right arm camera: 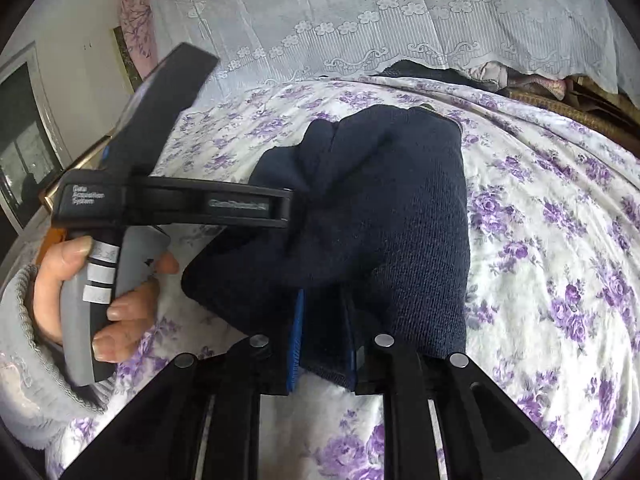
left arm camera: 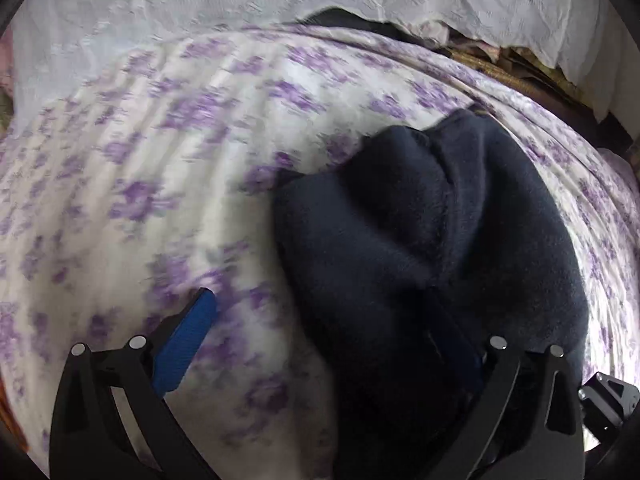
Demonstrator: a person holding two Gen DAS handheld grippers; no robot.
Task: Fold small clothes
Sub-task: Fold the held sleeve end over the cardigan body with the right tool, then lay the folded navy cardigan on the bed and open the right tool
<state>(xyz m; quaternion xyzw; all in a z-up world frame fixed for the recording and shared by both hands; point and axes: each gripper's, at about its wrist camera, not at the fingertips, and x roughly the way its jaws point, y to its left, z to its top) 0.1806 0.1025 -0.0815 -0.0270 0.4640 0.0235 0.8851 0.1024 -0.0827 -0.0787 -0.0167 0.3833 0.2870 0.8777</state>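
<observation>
Purple-flowered white cotton bedsheet (right arm camera: pixel 540 220) covers the whole work surface, a bit wrinkled, with a white lace curtain-type cloth (right arm camera: pixel 360 20) hanging along the far side at 12 o'clock. Under the lace edge, toward 1 o'clock, something woven and brownish (right arm camera: pixel 592 116) pokes out, can't tell what it is.

Only one piece of clothing as far as I can count: a dark navy knit garment (right arm camera: pixel 380 208), soft and fuzzy, bunched into lumpy folds instead of lying flat. It sits mid-bed, and in the left wrist view it fills the 3 to 6 o'clock part of the frame (left arm camera: pixel 420 260).

Two claws, both black plastic frames with ribbed blue pads. The right gripper (right arm camera: pixel 322 340) has its jaws drawn in close on the near hem of the navy knit, with fabric pinched between the pads and draping up and over them. The left gripper (left arm camera: pixel 328 344) has its jaws spread wide: one blue pad (left arm camera: pixel 184 344) hangs bare over the sheet at 7 o'clock, the other finger is buried under the knit at 5 o'clock, so it's only straddling the cloth edge.

In the right wrist view the left hand (right arm camera: pixel 92 296) wraps the grey handle at 8 o'clock, grey ribbed knit cuff (right arm camera: pixel 28 360) on the wrist, and that tool's nose reaches into the navy bundle
</observation>
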